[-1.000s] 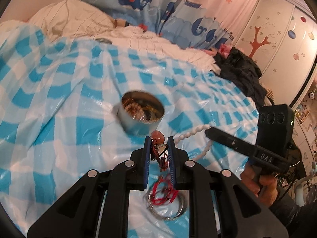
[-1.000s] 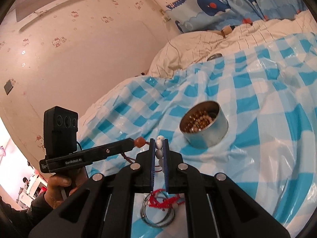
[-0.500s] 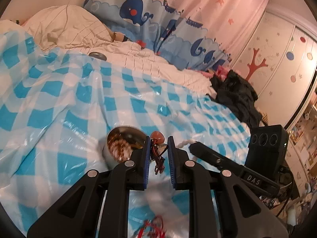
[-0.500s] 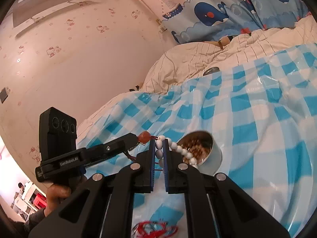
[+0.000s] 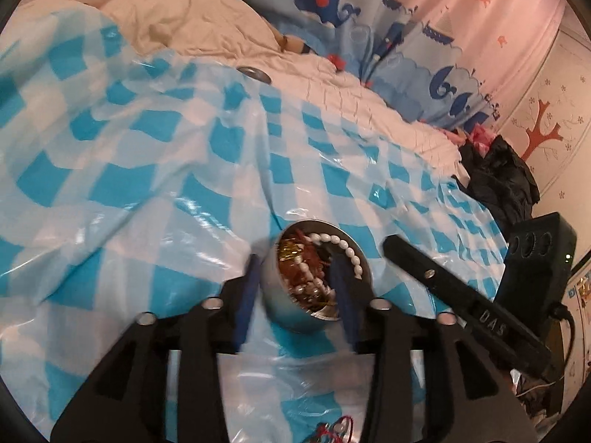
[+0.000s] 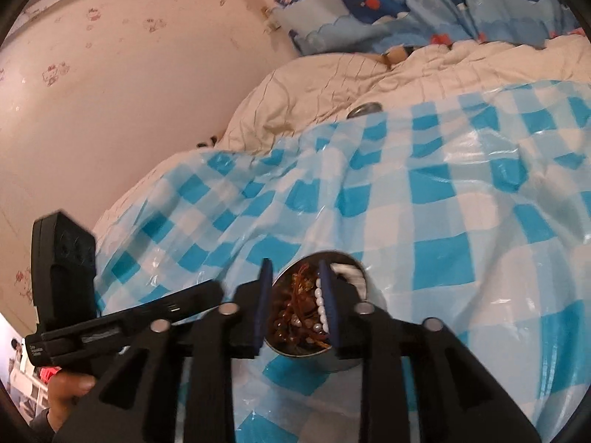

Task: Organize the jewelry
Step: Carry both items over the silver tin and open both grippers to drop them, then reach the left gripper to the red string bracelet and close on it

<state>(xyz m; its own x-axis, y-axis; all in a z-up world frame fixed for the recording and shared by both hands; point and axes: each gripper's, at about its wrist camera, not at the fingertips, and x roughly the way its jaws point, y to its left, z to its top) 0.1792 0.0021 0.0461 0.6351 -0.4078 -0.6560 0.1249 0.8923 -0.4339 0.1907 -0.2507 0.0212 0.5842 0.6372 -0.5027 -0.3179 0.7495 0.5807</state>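
A round metal tin stands on the blue-checked plastic sheet, full of jewelry. A white bead necklace and amber-red beads lie inside it. My left gripper hangs just over the tin with its jaws opening, blurred, and nothing pressed between them. In the right wrist view the same tin sits under my right gripper, whose jaws are also opening. The white beads lie in the tin beside its right finger, not pinched. Each gripper shows in the other's view: the right gripper, the left gripper.
A tangle of red string and wire rings lies on the sheet close under the left gripper. A small metal lid rests at the sheet's far edge by the cream quilt. Black clothes are heaped at the right. A hand grips the left tool.
Both grippers moved forward from above the red string tangle to over the tin. Their jaws opened, and the white necklace and the red-beaded piece now lie in the tin.
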